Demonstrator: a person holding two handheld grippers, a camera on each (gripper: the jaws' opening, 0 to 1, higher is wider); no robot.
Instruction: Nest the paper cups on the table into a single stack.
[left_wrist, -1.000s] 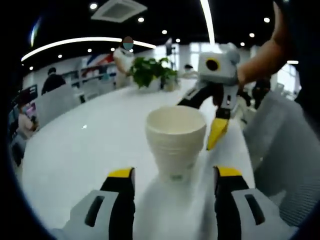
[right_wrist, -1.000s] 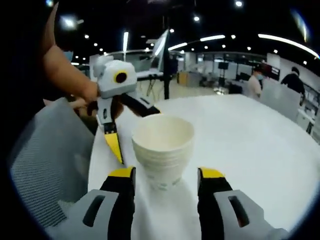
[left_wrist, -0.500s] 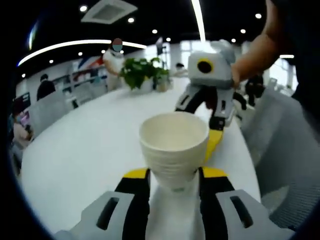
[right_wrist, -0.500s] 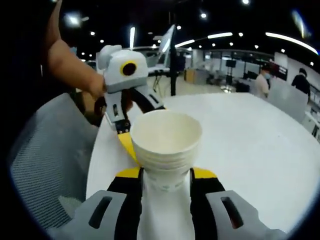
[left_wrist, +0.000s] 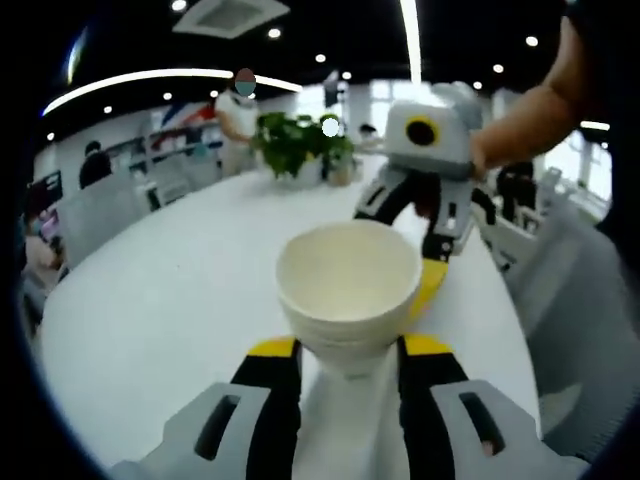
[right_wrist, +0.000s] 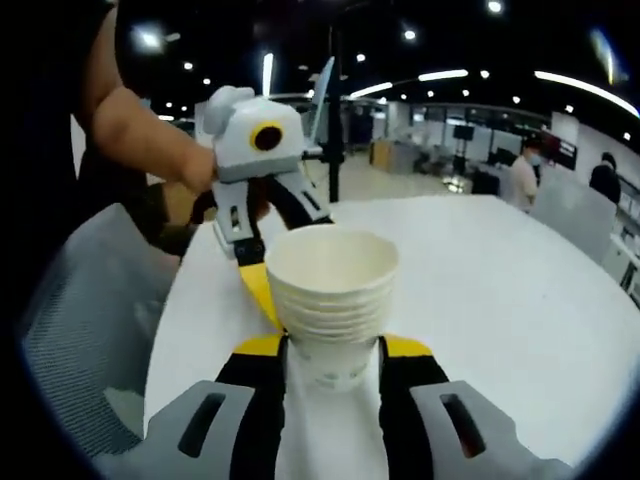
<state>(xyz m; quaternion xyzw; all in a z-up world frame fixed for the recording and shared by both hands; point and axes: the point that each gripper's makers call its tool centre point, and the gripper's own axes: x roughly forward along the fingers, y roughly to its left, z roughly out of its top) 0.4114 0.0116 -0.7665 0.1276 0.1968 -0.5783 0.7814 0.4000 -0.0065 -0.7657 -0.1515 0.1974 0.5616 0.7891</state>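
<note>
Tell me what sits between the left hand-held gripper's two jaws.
The stack of paper cups sits there, its base pinched by the jaws of the left hand-held gripper, in the left gripper view.

Bright, even indoor light from ceiling strips (left_wrist: 412, 30) and spot lamps, soft glare on the white table (left_wrist: 160, 300), strong fisheye bending at edges, background softly blurred, faint shadows.

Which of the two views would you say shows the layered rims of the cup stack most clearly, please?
The right gripper view: the cup stack is seen more from the side there, so its stepped rims stand out between the right tongs. The left gripper view looks down into the stack's mouth, largely hiding the layers.
</note>
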